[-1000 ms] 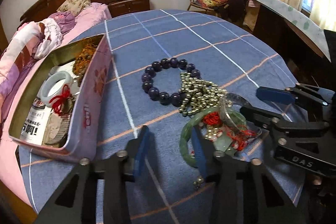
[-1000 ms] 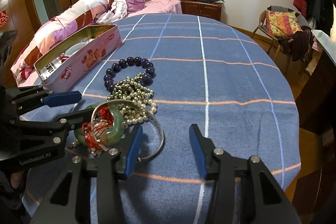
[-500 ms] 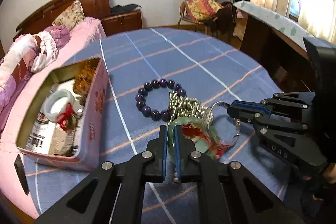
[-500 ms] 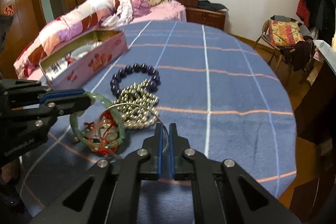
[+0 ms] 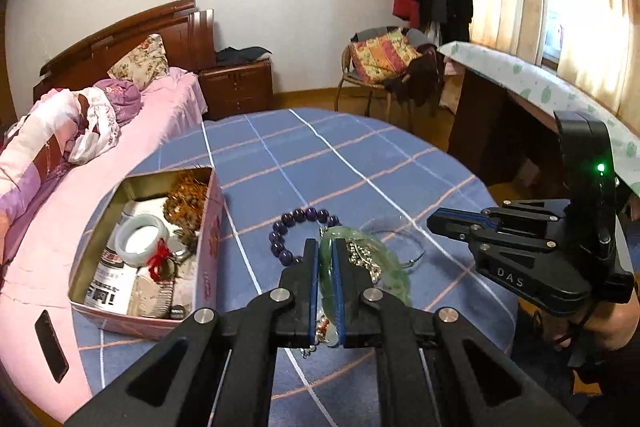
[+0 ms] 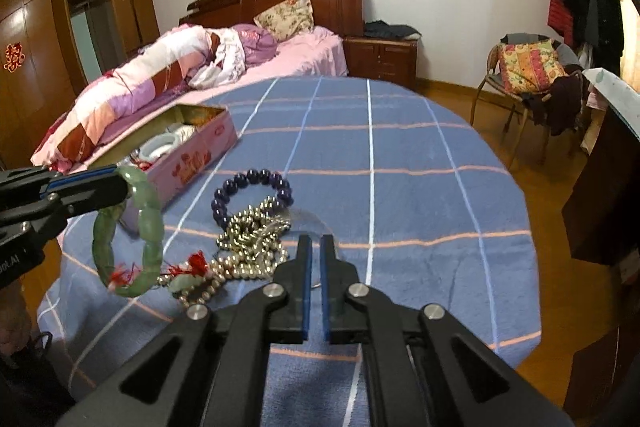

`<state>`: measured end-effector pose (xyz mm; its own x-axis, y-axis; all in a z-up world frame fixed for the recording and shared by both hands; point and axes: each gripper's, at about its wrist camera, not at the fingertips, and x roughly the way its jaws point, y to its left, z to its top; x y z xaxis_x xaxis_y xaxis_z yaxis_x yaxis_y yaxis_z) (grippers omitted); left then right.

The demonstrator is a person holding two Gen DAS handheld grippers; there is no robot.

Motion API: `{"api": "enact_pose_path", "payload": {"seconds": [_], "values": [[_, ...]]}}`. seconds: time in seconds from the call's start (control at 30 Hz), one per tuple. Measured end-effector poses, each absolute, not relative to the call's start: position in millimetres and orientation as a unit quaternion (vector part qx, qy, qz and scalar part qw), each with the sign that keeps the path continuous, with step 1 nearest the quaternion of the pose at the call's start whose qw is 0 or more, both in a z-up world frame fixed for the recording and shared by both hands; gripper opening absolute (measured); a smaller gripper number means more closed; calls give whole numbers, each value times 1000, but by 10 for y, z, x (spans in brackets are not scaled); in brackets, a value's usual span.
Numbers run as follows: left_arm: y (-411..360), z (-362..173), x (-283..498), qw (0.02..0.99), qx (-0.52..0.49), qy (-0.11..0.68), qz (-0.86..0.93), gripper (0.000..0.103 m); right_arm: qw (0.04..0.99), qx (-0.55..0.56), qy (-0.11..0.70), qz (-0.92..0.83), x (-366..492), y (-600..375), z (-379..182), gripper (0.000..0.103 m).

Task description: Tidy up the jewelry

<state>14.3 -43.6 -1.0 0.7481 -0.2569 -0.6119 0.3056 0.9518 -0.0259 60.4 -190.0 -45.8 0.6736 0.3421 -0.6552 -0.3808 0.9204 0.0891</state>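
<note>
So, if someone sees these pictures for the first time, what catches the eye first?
First, the green jade bangle with red thread, clamped in the left gripper and lifted above the blue checked tablecloth. Then the heap of silver bead chains and the dark purple bead bracelet behind it. To the left, the open pink tin box holds more jewelry.

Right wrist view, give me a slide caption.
Left gripper lifts green bangle near pink tin.

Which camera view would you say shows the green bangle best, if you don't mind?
The right wrist view: the whole green bangle hangs side-on from the left gripper, red thread showing. The left wrist view sees it edge-on between the fingers, partly hidden.
</note>
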Motion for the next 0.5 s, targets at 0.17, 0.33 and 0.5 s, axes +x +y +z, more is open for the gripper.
{"api": "enact_pose_path", "payload": {"seconds": [0.17, 0.33, 0.5], "values": [[-387, 64, 123, 938, 31, 313, -145, 5, 915, -26, 349, 200, 612, -1898, -411, 6], [-349, 106, 132, 941, 25, 308, -140, 5, 905, -33, 375, 197, 693, -1861, -554, 18], [-327, 172, 144, 943, 21, 301, -139, 5, 898, -44, 394, 191, 732, -1820, -680, 59]]}}
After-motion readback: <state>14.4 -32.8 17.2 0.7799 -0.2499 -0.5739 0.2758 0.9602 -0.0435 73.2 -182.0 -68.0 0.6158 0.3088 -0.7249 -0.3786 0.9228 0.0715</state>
